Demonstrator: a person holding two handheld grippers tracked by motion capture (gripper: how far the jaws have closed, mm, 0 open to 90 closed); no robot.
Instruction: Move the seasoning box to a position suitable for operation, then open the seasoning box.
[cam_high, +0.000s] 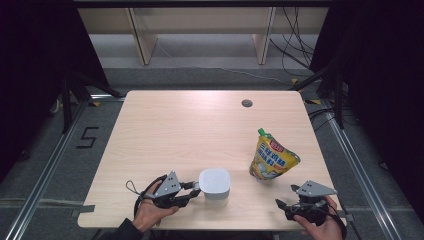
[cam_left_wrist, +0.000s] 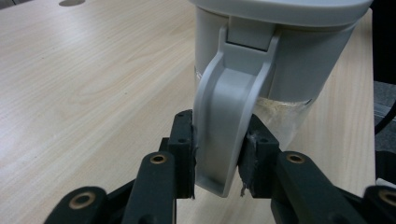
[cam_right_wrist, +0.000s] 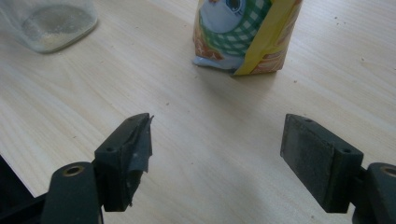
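The left claw (cam_high: 196, 189) is clenched on the grey plastic latch handle (cam_left_wrist: 229, 135) of the clear container with a rounded white lid (cam_high: 215, 183); both pads press the handle's sides. The container stands upright on the pale wooden worktop (cam_high: 190, 130), near its front edge, with pale grains in its base (cam_right_wrist: 49, 25). To the container's right, at the same front edge, the right claw (cam_high: 281, 204) is released, jaws wide apart over bare wood. Beyond it and farther right of the container stands a yellow spouted pouch with a green cap (cam_high: 272, 157), upright, well apart from the container
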